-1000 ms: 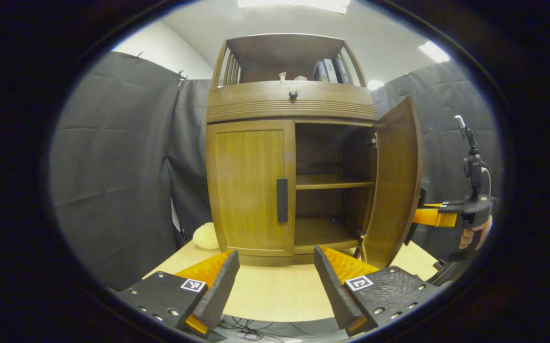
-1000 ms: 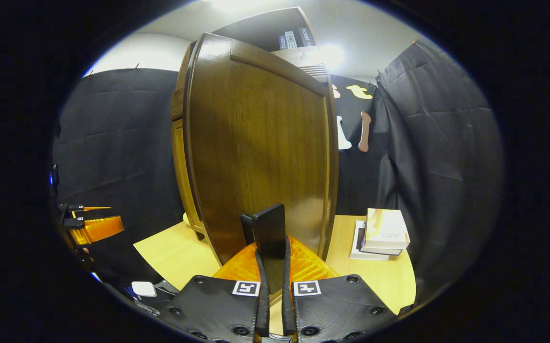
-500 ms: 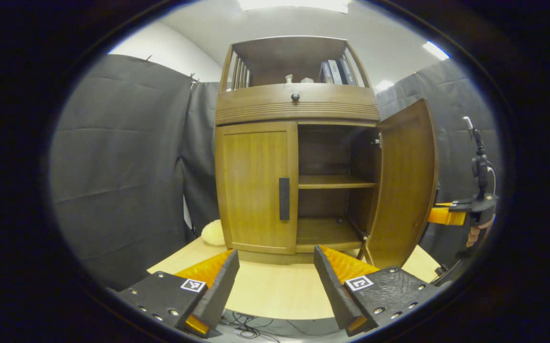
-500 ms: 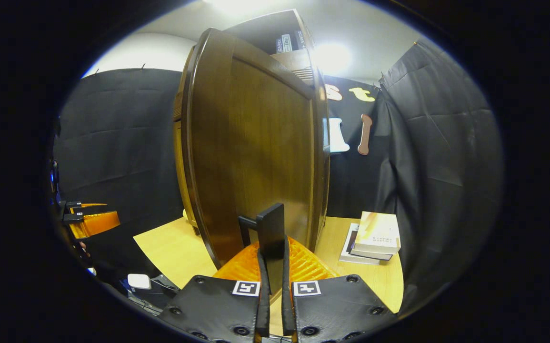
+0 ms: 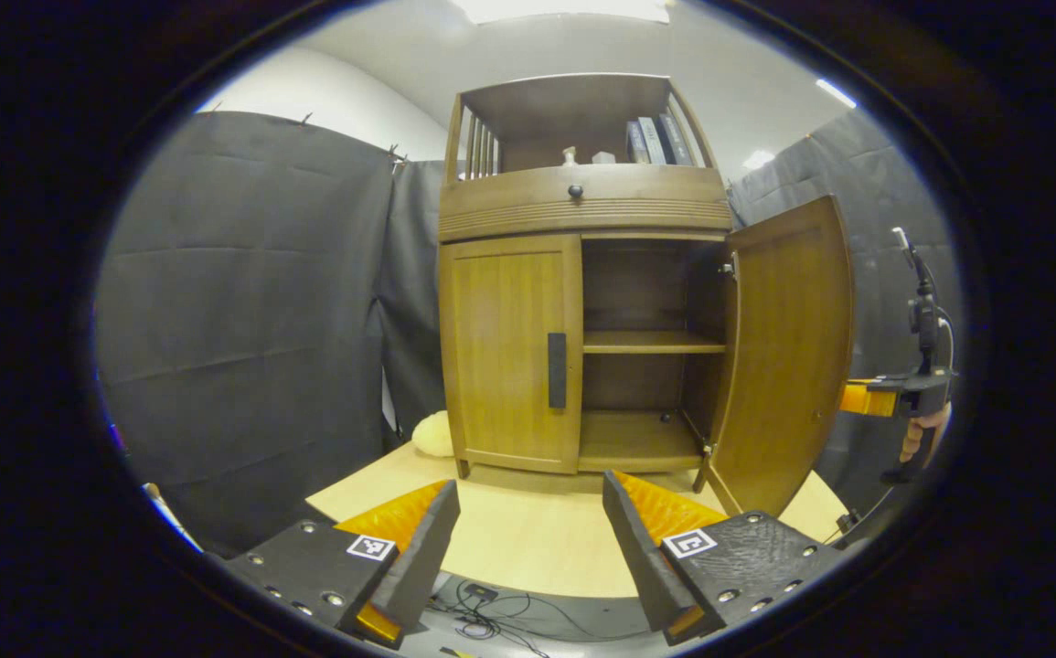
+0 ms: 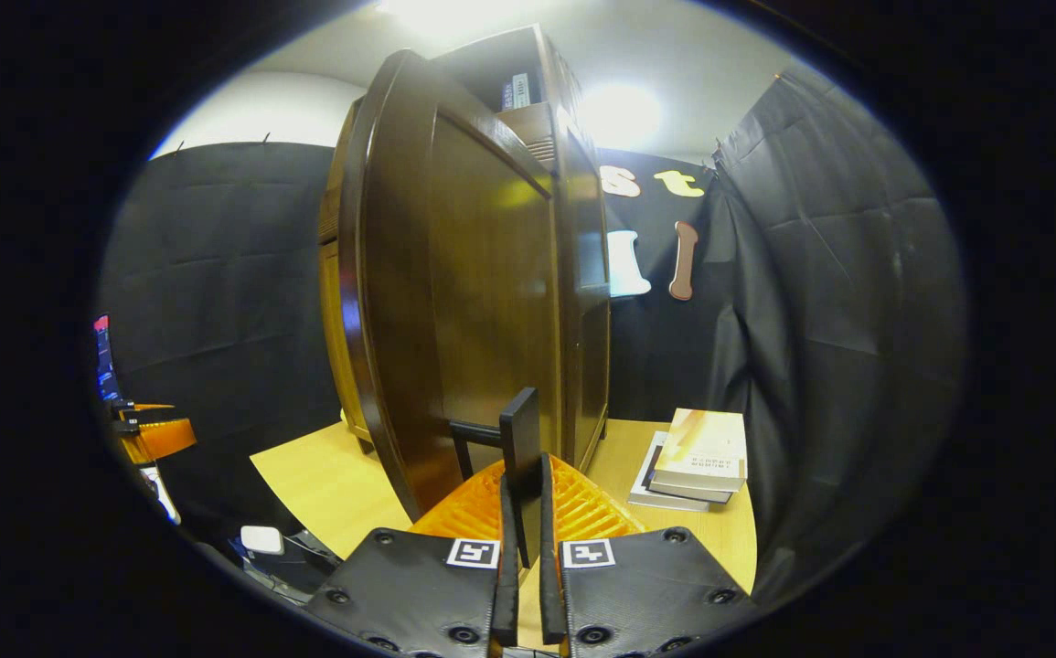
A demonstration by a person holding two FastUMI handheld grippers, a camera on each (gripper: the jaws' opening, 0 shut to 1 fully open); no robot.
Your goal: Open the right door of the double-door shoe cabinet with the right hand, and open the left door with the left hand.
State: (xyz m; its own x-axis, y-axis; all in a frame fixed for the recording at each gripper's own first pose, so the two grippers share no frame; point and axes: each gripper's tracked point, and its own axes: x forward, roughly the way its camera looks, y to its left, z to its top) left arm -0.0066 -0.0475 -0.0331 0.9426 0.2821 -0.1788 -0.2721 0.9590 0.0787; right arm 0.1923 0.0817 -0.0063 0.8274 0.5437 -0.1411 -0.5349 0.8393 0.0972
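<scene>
The right gripper [image 6: 524, 557] has its jaws clamped on the right door's handle [image 6: 521, 439]. The left gripper [image 5: 528, 548], jaws wide, sits in front of the shoe cabinet [image 5: 582, 210]. Pulling crooked might make the handle slip out.

We see both views lit from ceiling lights [image 5: 573, 7] overhead, one flaring into white glare [image 6: 621, 114] in the right gripper view. That leaves the open door's outer face [image 6: 482, 302] dim, with a small sheen. Fisheye bending curves the cabinet [image 5: 582, 210] edges; focus stays sharp.
</scene>
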